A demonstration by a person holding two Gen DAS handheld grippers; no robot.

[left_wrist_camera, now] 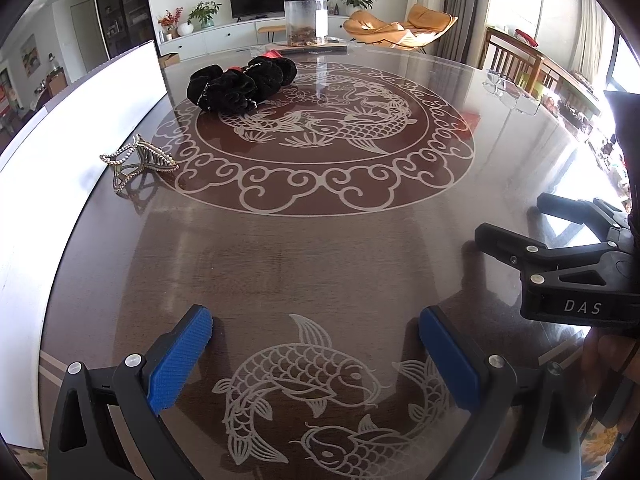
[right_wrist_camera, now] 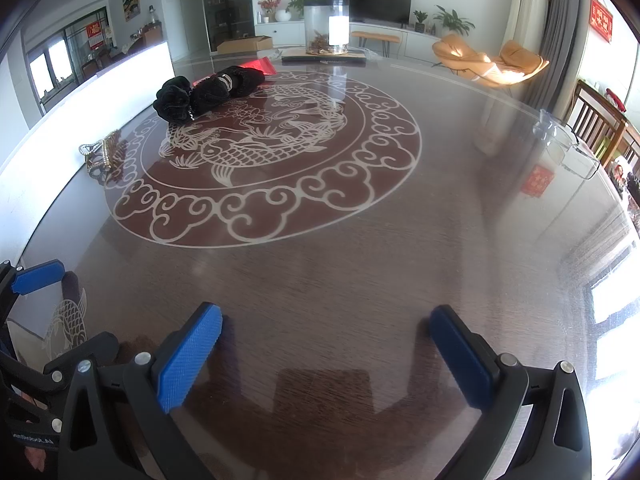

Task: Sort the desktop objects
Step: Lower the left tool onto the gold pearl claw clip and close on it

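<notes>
Black velvet scrunchies point(left_wrist_camera: 240, 84) lie in a heap on the far left of the round glass-topped table point(left_wrist_camera: 320, 248); they also show in the right wrist view point(right_wrist_camera: 208, 92). A gold hair claw clip point(left_wrist_camera: 138, 162) stands near the left edge, also seen in the right wrist view point(right_wrist_camera: 102, 154). My left gripper point(left_wrist_camera: 316, 344) is open and empty above the near table, over the fish pattern. My right gripper point(right_wrist_camera: 326, 336) is open and empty, low over bare table; it shows from the side in the left wrist view point(left_wrist_camera: 516, 224).
A clear jar point(left_wrist_camera: 306, 20) stands on a tray at the far edge, with a red packet point(right_wrist_camera: 260, 66) behind the scrunchies. A clear plastic box point(right_wrist_camera: 568, 148) sits at the right edge. A white board point(left_wrist_camera: 60, 140) borders the left side.
</notes>
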